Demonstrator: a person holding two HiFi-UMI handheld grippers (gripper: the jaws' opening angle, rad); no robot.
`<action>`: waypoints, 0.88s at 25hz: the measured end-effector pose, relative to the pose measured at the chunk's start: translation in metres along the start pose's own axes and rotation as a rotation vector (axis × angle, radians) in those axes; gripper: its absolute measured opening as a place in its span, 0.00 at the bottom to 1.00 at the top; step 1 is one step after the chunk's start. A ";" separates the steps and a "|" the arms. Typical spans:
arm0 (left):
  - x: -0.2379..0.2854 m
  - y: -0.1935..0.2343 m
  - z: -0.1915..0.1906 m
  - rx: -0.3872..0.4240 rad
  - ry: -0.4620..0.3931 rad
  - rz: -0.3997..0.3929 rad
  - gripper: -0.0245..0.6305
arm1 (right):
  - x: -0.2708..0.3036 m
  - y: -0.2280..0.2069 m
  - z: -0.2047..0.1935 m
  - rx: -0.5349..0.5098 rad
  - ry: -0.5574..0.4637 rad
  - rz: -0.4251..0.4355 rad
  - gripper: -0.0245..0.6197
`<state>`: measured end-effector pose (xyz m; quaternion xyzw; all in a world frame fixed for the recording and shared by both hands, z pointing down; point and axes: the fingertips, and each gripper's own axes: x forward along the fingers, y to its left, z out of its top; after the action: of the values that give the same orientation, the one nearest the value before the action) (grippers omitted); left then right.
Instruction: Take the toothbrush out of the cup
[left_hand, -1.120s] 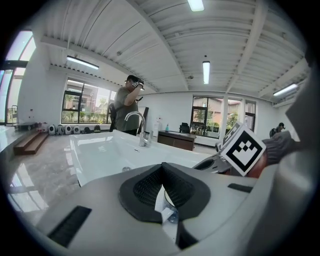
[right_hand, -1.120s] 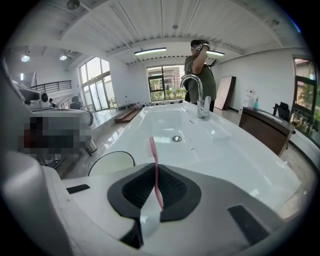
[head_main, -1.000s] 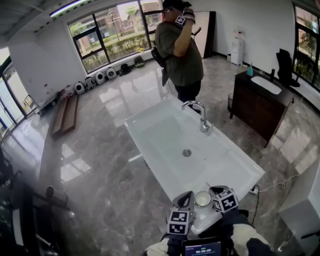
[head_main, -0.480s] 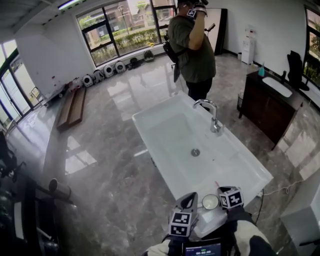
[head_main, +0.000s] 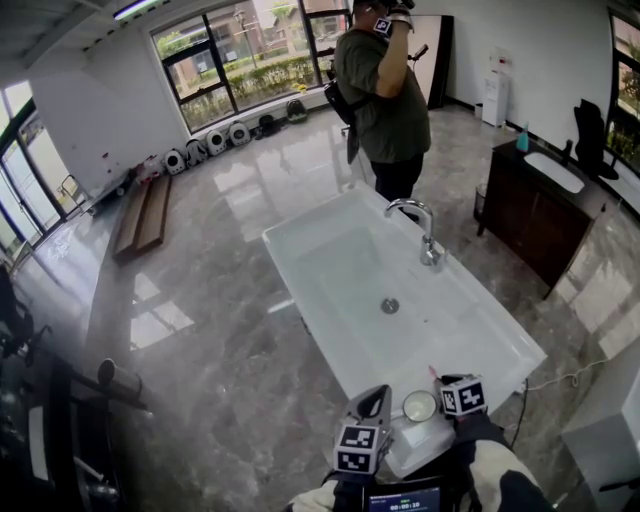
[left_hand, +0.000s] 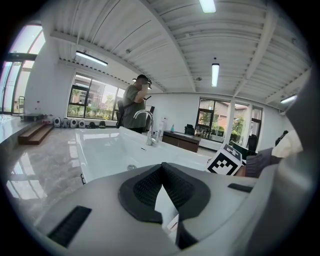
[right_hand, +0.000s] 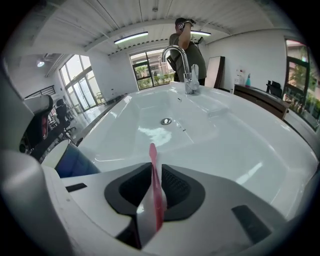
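A white-rimmed cup stands on the near rim of the white sink; its blue side shows at the left of the right gripper view. My left gripper is against the cup's left side, jaws shut on a white wall that looks like the cup's. The pink toothbrush stands out of the cup between the jaws of my right gripper, just right of the cup. Those jaws are opening, with a thin gap on the brush's right side. The brush tip points toward the basin.
A chrome tap and the drain lie farther along the sink. A person stands at its far end. A dark vanity cabinet is at the right. Polished stone floor surrounds the sink.
My right gripper has sunk a little beside the cup with the toothbrush, whose pink tip now shows. The left gripper has stayed at the cup.
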<state>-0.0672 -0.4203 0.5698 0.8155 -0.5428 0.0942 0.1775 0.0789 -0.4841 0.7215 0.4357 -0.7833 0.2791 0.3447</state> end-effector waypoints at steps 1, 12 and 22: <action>0.000 -0.001 -0.001 -0.001 0.000 0.000 0.04 | 0.000 -0.001 -0.001 0.004 0.001 0.001 0.16; 0.004 -0.012 0.004 0.014 -0.006 -0.008 0.04 | -0.051 0.002 0.038 -0.063 -0.174 -0.011 0.16; 0.006 -0.040 0.023 0.047 -0.057 -0.039 0.04 | -0.159 0.052 0.078 -0.193 -0.496 0.035 0.05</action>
<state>-0.0294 -0.4205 0.5427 0.8322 -0.5293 0.0802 0.1444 0.0711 -0.4396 0.5429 0.4423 -0.8741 0.0938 0.1774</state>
